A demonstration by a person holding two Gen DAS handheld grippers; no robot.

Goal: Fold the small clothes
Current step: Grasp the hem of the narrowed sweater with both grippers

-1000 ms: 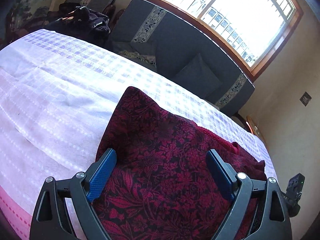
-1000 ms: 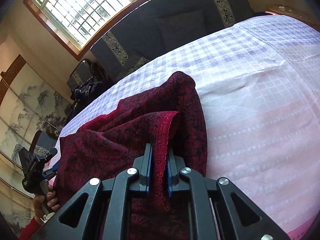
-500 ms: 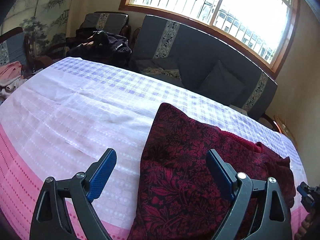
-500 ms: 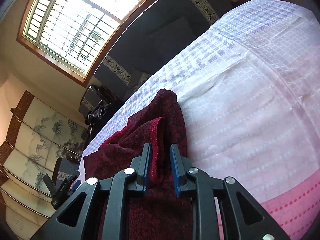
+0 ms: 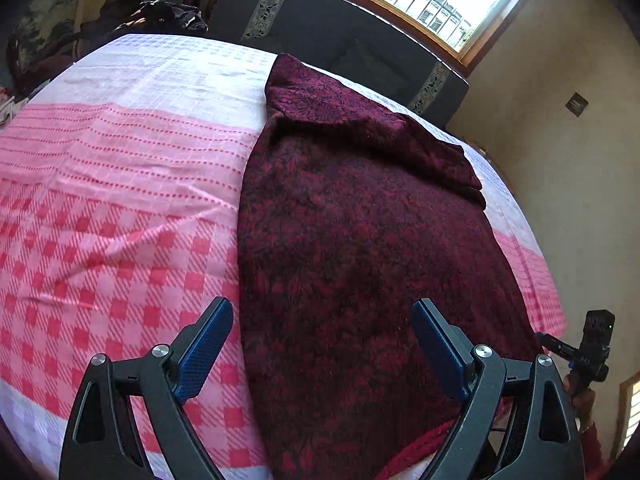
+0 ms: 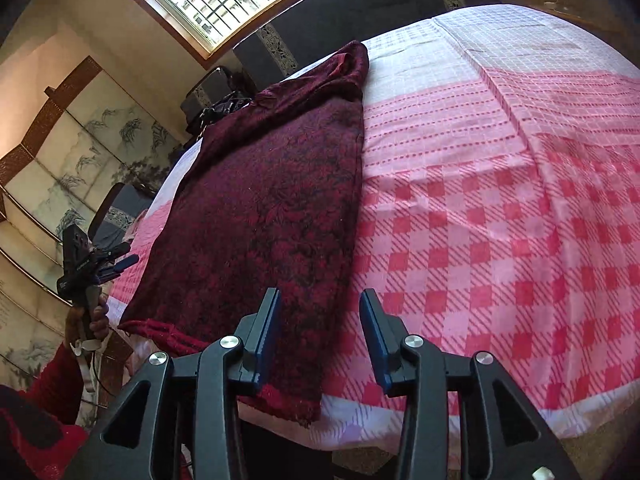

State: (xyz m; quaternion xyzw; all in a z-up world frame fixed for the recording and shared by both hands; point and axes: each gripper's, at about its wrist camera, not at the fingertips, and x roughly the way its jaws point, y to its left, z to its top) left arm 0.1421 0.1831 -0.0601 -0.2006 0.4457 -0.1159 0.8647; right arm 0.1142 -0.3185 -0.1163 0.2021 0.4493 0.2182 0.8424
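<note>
A dark red floral garment (image 5: 360, 240) (image 6: 272, 200) lies stretched out on the pink-and-white checked table cover (image 5: 120, 240) (image 6: 500, 240). It runs from the near edge to the far side, where its end is folded over. My left gripper (image 5: 320, 320) hovers open over the garment's near end, nothing between its pads. My right gripper (image 6: 320, 300) is above the garment's right edge near the table's front. Its jaws are opening, and the pads do not press on the cloth below them. Each gripper also shows at the side of the other's view, the right gripper (image 5: 592, 344) and the left gripper (image 6: 92, 264).
A dark sofa (image 5: 320, 20) with cushions stands under the window behind the table. A dark bag (image 5: 160, 16) rests on a chair at the back left. A painted folding screen (image 6: 60, 160) lines the left wall. The table's front edge (image 6: 440, 412) is just below the right gripper.
Both grippers have drawn back to the table's near edge. The right jaws, shut on the garment's edge a second ago, have spread and let it go; the garment now lies flat.
</note>
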